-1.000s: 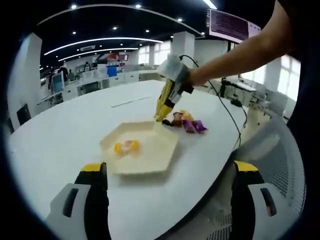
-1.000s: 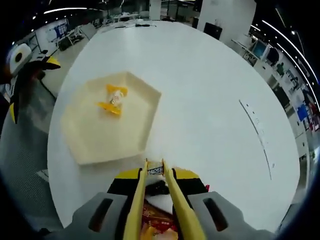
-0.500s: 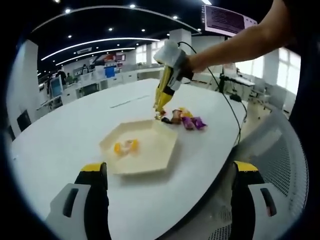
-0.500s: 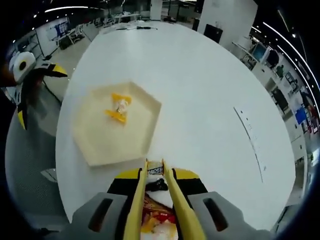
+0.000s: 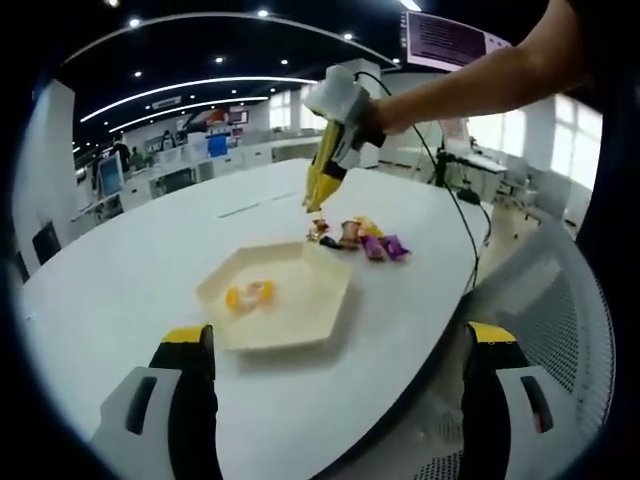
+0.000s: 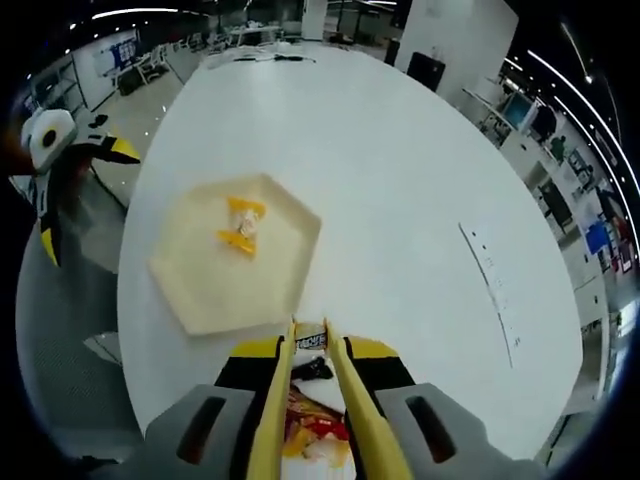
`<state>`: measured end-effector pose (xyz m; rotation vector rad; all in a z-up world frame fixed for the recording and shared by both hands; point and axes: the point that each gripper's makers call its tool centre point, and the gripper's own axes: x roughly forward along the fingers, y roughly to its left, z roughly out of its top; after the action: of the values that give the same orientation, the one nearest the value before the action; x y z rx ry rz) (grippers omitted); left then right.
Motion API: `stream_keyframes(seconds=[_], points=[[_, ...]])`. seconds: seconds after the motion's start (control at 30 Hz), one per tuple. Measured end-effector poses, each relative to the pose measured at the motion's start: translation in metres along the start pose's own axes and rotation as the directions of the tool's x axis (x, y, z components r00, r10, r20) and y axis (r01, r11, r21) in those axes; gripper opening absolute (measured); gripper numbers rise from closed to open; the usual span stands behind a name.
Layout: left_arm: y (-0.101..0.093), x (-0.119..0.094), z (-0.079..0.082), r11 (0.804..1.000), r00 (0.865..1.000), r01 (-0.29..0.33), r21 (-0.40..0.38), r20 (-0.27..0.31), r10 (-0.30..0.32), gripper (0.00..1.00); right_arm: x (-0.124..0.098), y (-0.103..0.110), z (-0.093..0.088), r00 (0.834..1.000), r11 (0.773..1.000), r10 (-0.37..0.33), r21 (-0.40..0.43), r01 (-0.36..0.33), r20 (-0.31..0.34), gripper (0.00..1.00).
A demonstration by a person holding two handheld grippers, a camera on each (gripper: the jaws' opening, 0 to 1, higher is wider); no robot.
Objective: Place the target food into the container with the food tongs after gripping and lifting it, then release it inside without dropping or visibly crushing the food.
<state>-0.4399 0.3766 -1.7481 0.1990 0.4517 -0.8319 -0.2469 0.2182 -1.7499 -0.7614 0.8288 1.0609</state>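
A cream hexagonal tray (image 5: pixel 300 310) lies on the white table, with a yellow-wrapped candy (image 5: pixel 248 295) inside it. Beyond its far corner sits a pile of wrapped snacks (image 5: pixel 362 238). My right gripper (image 5: pixel 335 125) hangs above that pile, shut on yellow food tongs (image 5: pixel 318 180). In the right gripper view the tongs (image 6: pixel 345 400) pinch a small labelled snack packet (image 6: pixel 311 340) at their tips, lifted over the pile (image 6: pixel 305 435) and close to the tray (image 6: pixel 200 290). My left gripper (image 5: pixel 335 345) stays low at the table's near edge, jaws wide open and holding nothing.
The round white table (image 5: pixel 130 260) stretches far behind the tray. A mesh chair (image 5: pixel 565 340) stands off its right edge. A cable (image 5: pixel 450 190) trails from the right gripper. In the right gripper view, the left gripper (image 6: pixel 55 165) sits beyond the table's left rim.
My right gripper has risen from the snack pile with the tongs still pinching the small packet. The left gripper has held still.
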Motion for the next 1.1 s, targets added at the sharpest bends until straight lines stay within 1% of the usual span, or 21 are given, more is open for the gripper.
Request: stream_keyframes(seconds=[0.17, 0.47, 0.67, 0.77, 0.8, 0.97, 1.1], points=[[-0.002, 0.0, 0.0, 1.0, 1.0, 0.008, -0.002, -0.001, -0.008, 0.99, -0.003, 0.005, 0.007, 1.0, 1.0, 0.002, -0.001, -0.002, 0.012, 0.22], [-0.004, 0.001, -0.001, 1.0, 1.0, 0.013, 0.012, -0.012, -0.013, 0.99, -0.005, 0.015, 0.028, 0.999, 1.0, 0.014, -0.004, -0.013, 0.036, 0.22], [-0.004, 0.0, 0.001, 1.0, 1.0, 0.005, 0.018, -0.007, -0.005, 0.99, -0.005, 0.025, 0.046, 0.998, 1.0, 0.022, 0.001, -0.022, 0.051, 0.22], [-0.001, -0.001, 0.002, 0.999, 1.0, -0.023, 0.037, 0.004, 0.023, 0.99, -0.004, 0.031, 0.055, 0.998, 1.0, 0.023, -0.001, -0.023, 0.053, 0.22], [-0.002, -0.001, 0.003, 0.999, 1.0, -0.022, 0.05, 0.011, 0.021, 0.99, -0.004, 0.035, 0.06, 0.998, 1.0, 0.026, -0.004, -0.026, 0.053, 0.22], [-0.01, -0.001, 0.004, 0.998, 1.0, 0.019, 0.053, 0.015, -0.02, 0.99, -0.004, 0.043, 0.078, 0.998, 1.0, 0.021, 0.011, -0.022, 0.059, 0.22], [-0.007, -0.002, 0.006, 0.998, 1.0, 0.001, 0.063, 0.028, -0.003, 0.99, -0.004, 0.051, 0.09, 0.998, 1.0, 0.016, 0.015, -0.017, 0.061, 0.22]])
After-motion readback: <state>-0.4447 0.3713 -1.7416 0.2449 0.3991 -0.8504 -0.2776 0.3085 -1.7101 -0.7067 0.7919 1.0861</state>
